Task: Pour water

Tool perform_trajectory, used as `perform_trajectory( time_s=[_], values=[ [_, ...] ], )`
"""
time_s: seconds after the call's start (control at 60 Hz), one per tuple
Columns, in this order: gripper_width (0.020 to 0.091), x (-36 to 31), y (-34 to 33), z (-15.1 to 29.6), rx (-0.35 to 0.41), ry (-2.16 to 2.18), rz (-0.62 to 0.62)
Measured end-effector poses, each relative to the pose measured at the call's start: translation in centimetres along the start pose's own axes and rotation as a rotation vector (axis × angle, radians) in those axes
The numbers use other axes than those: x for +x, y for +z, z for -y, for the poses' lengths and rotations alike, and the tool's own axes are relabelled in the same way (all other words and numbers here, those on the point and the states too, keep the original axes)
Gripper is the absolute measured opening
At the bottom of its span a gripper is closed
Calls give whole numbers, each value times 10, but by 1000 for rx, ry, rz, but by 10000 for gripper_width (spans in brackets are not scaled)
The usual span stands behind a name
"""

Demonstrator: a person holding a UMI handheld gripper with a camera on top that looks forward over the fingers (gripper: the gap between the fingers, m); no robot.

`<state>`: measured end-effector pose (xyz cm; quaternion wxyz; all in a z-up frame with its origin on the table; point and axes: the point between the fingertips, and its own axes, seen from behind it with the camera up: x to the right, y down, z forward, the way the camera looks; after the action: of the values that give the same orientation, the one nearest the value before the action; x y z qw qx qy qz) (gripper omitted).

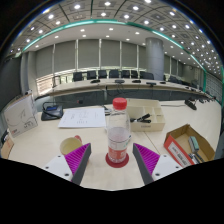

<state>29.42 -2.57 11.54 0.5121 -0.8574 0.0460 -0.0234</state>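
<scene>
between my spread fingers (pixel 112 160), just ahead on the table (pixel 40 145): water bottle (pixel 118 130), red cap still on, upright on a red coaster (pixel 117 160). pads clear of it on both sides, no grip yet. pour not started; grab, uncap, tip all remain.

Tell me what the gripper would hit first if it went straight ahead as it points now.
The bottle. It stands upright on the table between and just ahead of the open gripper fingers, though how close it is remains unclear.
</scene>
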Motion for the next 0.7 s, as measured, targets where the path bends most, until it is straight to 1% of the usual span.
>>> perform_trajectory(
  time_s=[0.117,0.183,0.333,0.5,0.7],
  values=[
    [859,-18,-67,-5,-49,-5,-13],
    [859,-29,-104,-16,-91,-14,-22],
    [857,-60,-195,-38,-159,-39,-9],
    [857,-90,-272,-54,-175,-80,12],
    [858,-107,-316,-59,-172,-93,27]
  ],
)
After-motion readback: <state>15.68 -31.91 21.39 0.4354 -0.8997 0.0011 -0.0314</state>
